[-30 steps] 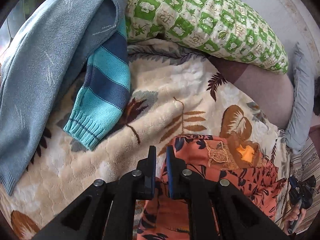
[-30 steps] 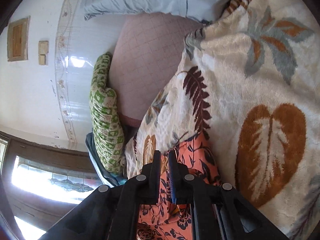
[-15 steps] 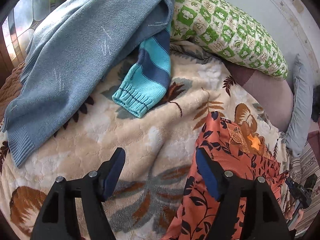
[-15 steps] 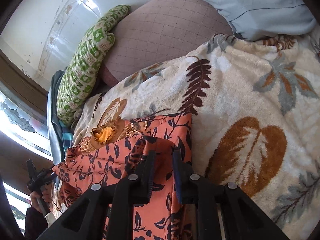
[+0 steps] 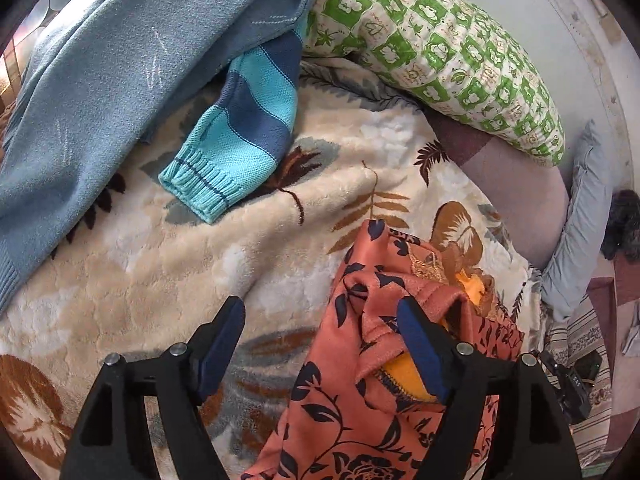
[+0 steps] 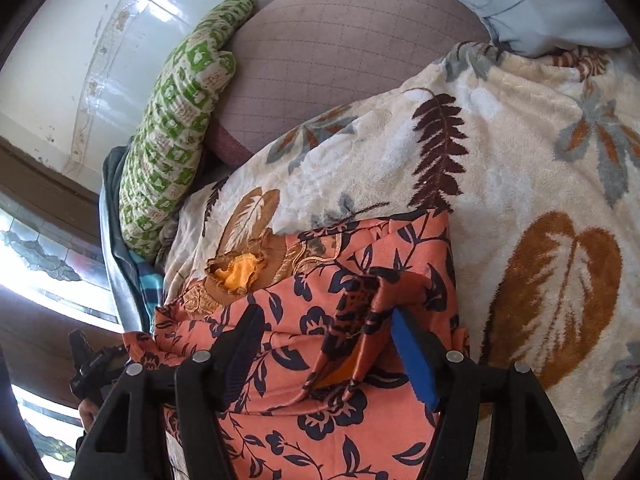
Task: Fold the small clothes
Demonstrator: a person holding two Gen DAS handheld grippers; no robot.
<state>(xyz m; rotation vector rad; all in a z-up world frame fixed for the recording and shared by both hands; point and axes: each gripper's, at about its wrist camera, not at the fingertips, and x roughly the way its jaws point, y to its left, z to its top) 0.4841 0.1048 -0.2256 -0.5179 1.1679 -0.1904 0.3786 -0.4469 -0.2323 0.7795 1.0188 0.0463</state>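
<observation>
A: Where is the orange floral garment [image 5: 352, 392] lying?

B: It is lying bunched on the cream leaf-print blanket [image 5: 200, 264], its near edge folded over and showing orange lining. The left gripper [image 5: 320, 320] is hanging over that edge, jaws just spread wide, gripping nothing. The right gripper [image 6: 328, 332] is hovering over the cloth too, jaws just opened, a raised fold standing loose between them.

A: Open room?

B: Bare blanket is stretching left of the garment and beyond it.

A: Counts?

B: One striped teal sleeve [image 5: 240, 136], one blue sweater [image 5: 100, 80], one green-checked pillow [image 5: 440, 56].
</observation>
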